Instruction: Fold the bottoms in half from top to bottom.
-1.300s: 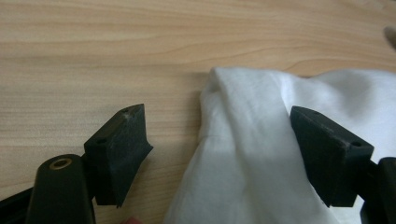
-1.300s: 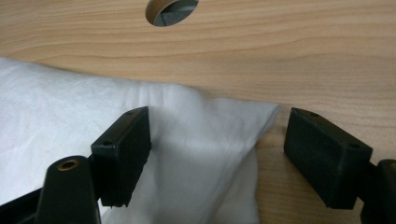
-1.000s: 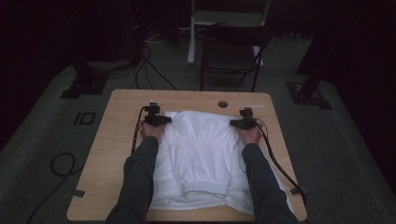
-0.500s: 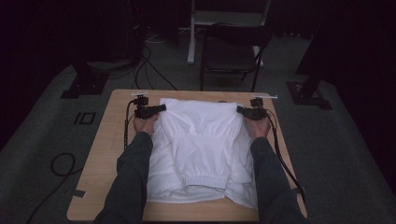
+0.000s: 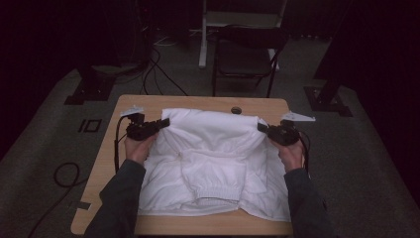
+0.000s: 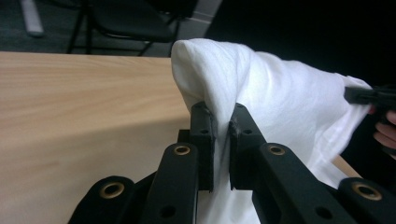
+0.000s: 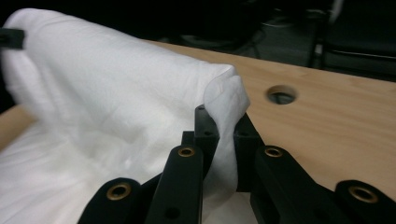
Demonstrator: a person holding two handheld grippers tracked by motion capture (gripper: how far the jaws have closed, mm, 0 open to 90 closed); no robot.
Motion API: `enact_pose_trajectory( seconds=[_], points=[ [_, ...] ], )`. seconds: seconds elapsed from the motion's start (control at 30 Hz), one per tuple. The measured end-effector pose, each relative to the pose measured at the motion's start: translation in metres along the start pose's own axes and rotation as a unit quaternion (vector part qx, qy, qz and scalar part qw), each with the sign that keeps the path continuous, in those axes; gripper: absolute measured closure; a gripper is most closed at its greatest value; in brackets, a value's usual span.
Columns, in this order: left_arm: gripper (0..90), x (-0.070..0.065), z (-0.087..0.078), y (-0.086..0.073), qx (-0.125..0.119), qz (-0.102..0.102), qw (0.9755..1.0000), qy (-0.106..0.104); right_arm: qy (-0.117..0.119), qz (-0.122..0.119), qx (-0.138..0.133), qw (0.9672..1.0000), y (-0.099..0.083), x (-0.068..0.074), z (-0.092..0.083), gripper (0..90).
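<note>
White garment (image 5: 213, 153) lies on the wooden table (image 5: 111, 163), spread over most of the top, with its ribbed hem (image 5: 218, 191) turned up onto the middle of the cloth near the person's edge. Far edge of the garment is lifted off the table surface and stretched between the two grippers, forming a raised fold across the far half of the table. Left gripper (image 5: 161, 122) sits at the left end of that fold, held in the person's left hand (image 5: 137, 146); in the left gripper view its jaws stand nearly together with a pinch of white cloth (image 6: 219, 93) squeezed between the pads, and the fabric bulges up above the fingertips. Right gripper (image 5: 261, 128) sits at the right end of the fold, held in the right hand (image 5: 292, 153); in the right gripper view its jaws are likewise drawn narrow, clamped on a corner of the garment (image 7: 224, 100) that pokes up between the fingertips. Both sets of jaws have just been closing, with cloth between them in each case. Grey three-cornered plates show on top of both grippers in the high view, cables trailing down toward the person. Round hole (image 7: 281, 94) in the table top lies just beyond the garment's far edge, toward the right side. Dark folding chair (image 5: 245, 54) stands on the floor behind the table, well apart from the work
</note>
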State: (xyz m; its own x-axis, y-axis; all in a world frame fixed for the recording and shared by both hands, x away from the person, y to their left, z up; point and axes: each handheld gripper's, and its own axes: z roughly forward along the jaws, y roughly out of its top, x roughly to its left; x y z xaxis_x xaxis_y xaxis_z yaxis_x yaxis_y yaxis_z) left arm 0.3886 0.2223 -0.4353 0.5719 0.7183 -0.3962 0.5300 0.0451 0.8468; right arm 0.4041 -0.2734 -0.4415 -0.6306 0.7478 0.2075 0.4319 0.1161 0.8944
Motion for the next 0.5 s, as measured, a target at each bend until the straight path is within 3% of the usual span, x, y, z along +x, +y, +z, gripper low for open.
enact_pose_trajectory(
  seconds=[0.1,0.37,0.5],
  points=[
    [82.4,-0.011,-0.019,-0.018,0.000,0.013,0.9999,-0.011,0.021,-0.012,-0.004,0.9997,-0.014,0.013,-0.017,84.6],
    [80.9,-0.028,-0.054,-0.075,0.003,0.016,0.9994,-0.030,0.045,-0.037,-0.012,0.9982,-0.052,0.040,-0.051,83.6],
    [78.9,-0.034,-0.063,-0.105,0.021,0.014,0.9991,-0.034,0.055,-0.027,-0.004,0.9981,-0.080,0.047,-0.060,83.4]
  ],
)
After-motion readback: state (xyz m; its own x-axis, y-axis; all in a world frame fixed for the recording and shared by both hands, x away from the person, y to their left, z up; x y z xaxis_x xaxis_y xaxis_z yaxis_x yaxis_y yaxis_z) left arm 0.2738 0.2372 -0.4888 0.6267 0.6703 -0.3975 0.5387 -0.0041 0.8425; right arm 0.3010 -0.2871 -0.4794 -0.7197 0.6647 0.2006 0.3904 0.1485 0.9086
